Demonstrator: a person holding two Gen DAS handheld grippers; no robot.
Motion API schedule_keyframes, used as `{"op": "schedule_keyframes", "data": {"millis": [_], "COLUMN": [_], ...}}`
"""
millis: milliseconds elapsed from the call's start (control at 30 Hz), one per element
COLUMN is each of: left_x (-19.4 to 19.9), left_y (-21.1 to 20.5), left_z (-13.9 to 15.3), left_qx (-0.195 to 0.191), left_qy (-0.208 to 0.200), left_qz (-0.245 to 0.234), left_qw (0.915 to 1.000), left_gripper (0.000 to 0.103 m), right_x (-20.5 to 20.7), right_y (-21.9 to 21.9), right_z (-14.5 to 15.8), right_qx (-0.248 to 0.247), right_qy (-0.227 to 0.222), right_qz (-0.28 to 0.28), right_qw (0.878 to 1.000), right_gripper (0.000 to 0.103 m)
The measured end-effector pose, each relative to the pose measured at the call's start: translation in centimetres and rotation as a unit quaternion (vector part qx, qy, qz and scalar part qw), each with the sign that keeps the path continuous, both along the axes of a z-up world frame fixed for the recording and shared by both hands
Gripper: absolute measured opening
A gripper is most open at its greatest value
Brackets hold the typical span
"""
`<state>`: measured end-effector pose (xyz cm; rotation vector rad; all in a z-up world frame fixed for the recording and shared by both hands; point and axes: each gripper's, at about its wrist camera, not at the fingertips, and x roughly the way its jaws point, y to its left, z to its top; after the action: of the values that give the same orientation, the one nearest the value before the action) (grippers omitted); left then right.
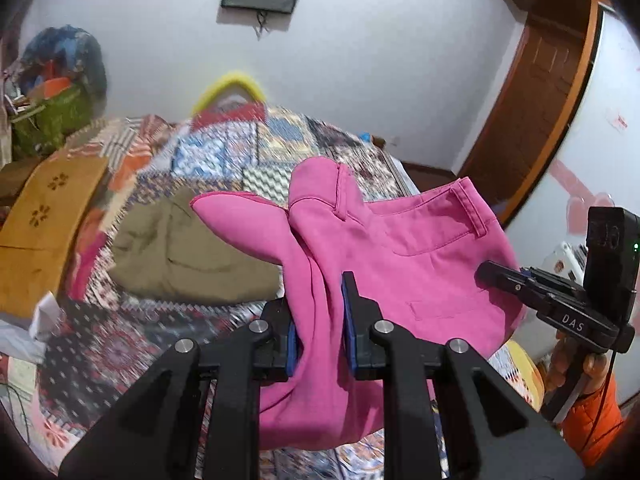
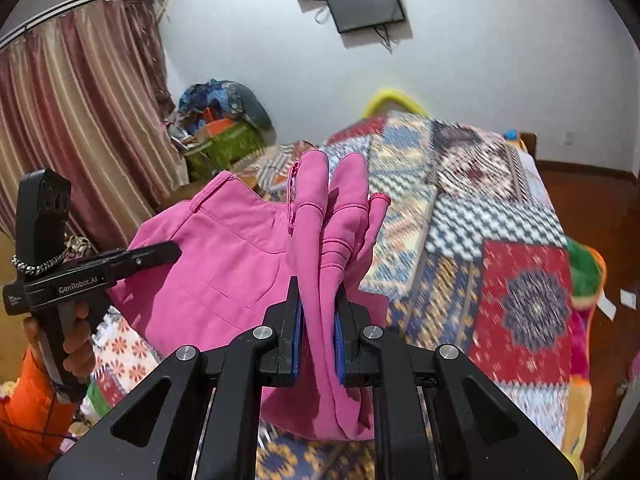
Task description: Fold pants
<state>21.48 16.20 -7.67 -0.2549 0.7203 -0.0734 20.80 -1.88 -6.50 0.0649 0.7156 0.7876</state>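
Patchwork bed (image 1: pixel 208 152), both tools clamp pink pants (image 1: pixel 400 248) — left tool (image 2: pixel 308 308) "GenRobot.AI", right tool (image 1: pixel 484 272) "DAS"

We note the pink pants (image 1: pixel 400 248) as matt woven cloth, smooth, with stitched seams. The left gripper (image 1: pixel 320 320) and right gripper (image 2: pixel 319 328) look like matt black plastic with shiny metal pins and blue pads (image 2: pixel 297 336). The bed's quilt (image 2: pixel 480 220) is printed patchwork cloth. The olive garment (image 1: pixel 180 252) is dull, creased cloth. The door (image 1: pixel 536 92) is semi-gloss brown wood.
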Motion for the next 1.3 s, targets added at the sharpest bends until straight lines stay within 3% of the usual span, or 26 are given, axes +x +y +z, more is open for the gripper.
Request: {"op": "schedule_keyframes", "data": {"millis": [300,633,933,1300], "left_x": [3.1,7.4,11.7,16.6], "left_y": [5.9,12.2,16.9,20.3], "left_z": [0.7,-1.2,-5.3,-13.2], "left_qx": [0.009,0.024,0.042,0.045], "left_qy": [-0.015,-0.008,0.025,0.102], "left_qz": [0.033,0.06,0.076,0.092], "left_qw": [0.9993,0.9979,0.9959,0.9895], "left_gripper": [0.019,0.019,0.019,0.019], "right_x": [3.4,7.9,10.8,13.5], "right_y": [5.5,11.9,16.7,20.5], "right_z": [0.9,-0.7,-4.0,-10.0], "right_qx": [0.008,0.013,-0.007,-0.045], "right_qy": [-0.02,-0.011,0.015,0.073], "right_qz": [0.024,0.036,0.039,0.037], "right_qw": [0.999,0.999,0.999,0.996], "right_gripper": [0.011,0.011,0.011,0.011]}}
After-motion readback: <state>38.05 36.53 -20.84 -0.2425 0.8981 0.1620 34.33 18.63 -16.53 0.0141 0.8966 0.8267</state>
